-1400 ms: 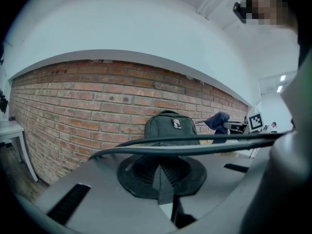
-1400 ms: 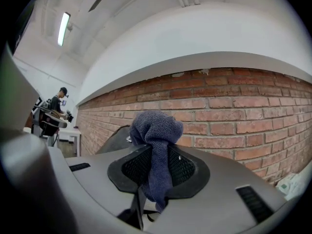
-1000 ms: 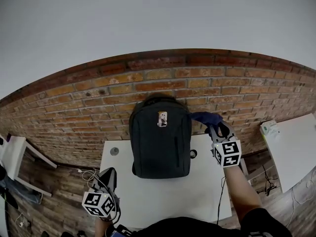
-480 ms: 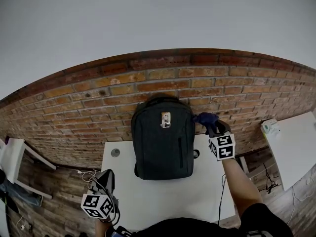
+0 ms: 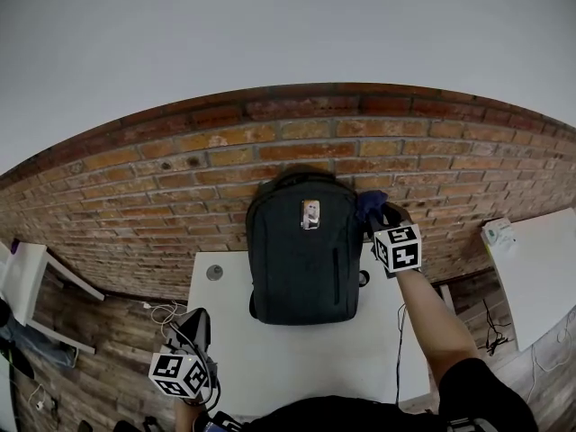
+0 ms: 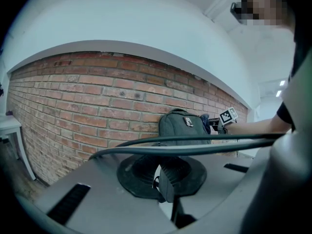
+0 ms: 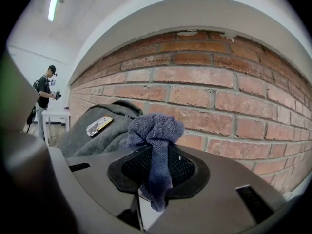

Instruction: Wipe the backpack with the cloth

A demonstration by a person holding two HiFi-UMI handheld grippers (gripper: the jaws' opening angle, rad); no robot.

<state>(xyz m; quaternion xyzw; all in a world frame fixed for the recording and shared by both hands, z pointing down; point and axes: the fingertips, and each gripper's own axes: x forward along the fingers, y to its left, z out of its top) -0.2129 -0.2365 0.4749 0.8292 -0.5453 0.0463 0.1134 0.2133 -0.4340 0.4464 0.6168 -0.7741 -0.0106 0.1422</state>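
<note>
A dark grey backpack (image 5: 304, 250) stands upright on the white table (image 5: 297, 354), leaning on the brick wall; it has a small badge on its upper front. My right gripper (image 5: 379, 215) is shut on a blue cloth (image 5: 369, 205) and holds it at the backpack's upper right side. In the right gripper view the bunched cloth (image 7: 155, 133) sticks up between the jaws, with the backpack (image 7: 95, 130) just to its left. My left gripper (image 5: 199, 320) hangs at the table's near left corner, far from the backpack (image 6: 184, 125), jaws together and holding nothing.
The brick wall (image 5: 180, 178) runs close behind the table. A grey disc (image 5: 214, 273) and a black round thing (image 5: 363, 278) lie on the tabletop. Another white table (image 5: 540, 268) stands at right, a white chair (image 5: 27, 282) at left. A cable (image 6: 195, 143) crosses the left gripper view. A person (image 7: 45, 99) stands far off.
My right gripper has carried the cloth left, from beside the backpack to right against its upper right side. The left gripper has stayed where it was.
</note>
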